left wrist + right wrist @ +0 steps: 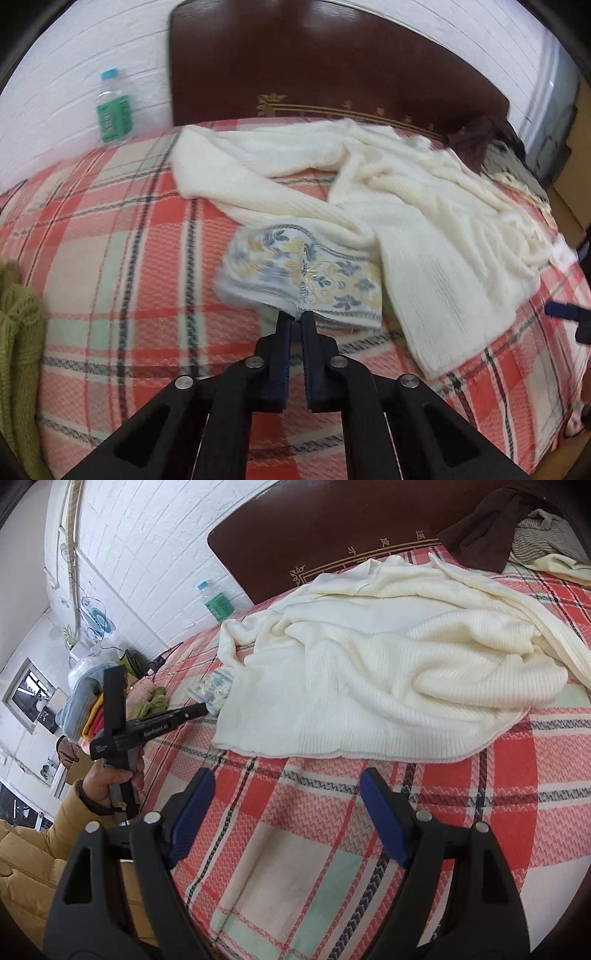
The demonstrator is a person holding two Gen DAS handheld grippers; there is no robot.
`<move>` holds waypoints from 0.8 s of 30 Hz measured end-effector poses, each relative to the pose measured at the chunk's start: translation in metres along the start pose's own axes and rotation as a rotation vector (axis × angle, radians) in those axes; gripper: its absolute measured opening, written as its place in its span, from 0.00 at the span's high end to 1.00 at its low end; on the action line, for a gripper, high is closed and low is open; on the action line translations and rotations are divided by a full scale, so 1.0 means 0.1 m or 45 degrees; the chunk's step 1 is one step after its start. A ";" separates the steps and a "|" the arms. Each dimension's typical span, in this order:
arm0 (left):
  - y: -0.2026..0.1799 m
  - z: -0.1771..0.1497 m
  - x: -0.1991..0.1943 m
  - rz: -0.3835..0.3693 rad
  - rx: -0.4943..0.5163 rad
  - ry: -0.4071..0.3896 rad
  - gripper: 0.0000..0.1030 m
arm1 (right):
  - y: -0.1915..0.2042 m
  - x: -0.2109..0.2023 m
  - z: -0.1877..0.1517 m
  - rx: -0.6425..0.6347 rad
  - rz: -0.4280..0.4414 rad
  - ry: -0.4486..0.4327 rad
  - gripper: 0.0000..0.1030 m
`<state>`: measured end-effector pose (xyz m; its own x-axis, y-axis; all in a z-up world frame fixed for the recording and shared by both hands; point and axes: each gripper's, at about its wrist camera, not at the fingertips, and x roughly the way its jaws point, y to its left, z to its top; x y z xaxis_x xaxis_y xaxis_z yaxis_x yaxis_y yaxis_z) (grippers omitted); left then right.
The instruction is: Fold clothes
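Note:
A cream knit sweater [424, 206] lies crumpled across the plaid bed; it fills the middle of the right wrist view [388, 672]. A small floral blue-and-yellow cloth [303, 280] lies partly under the sweater's left edge. My left gripper [297, 317] is shut on the near edge of this cloth; in the right wrist view its tip [202, 709] meets the cloth [214, 686]. My right gripper [288, 786] is open and empty, above the bedspread just short of the sweater's hem.
The red plaid bedspread [332, 849] covers the bed. A dark wooden headboard [314, 74] stands at the back. A water bottle [112, 107] stands by the white wall. Green knitwear [18, 332] lies at the left. Dark and grey clothes [517, 528] are piled at the far right.

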<state>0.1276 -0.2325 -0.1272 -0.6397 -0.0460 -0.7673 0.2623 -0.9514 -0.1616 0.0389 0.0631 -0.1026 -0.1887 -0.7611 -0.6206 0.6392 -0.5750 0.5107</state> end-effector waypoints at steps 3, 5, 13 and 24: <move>0.36 0.10 -0.14 0.036 -0.163 -0.071 0.96 | -0.02 -0.04 -0.01 0.006 -0.012 -0.010 0.21; 0.59 0.14 -0.23 0.073 -0.245 -0.103 0.96 | -0.03 -0.07 -0.01 0.012 -0.015 -0.018 0.21; -0.09 0.10 -0.26 -0.062 0.101 -0.094 0.07 | -0.07 -0.02 0.01 0.041 -0.020 -0.008 0.21; -0.44 0.38 0.53 0.024 0.241 0.012 0.35 | -0.03 0.03 -0.07 0.043 -0.022 0.022 0.21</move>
<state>0.0549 -0.2049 -0.1368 -0.6288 -0.0623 -0.7751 0.1332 -0.9907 -0.0284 0.0415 0.0647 -0.1106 -0.1863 -0.7458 -0.6397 0.6103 -0.5980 0.5195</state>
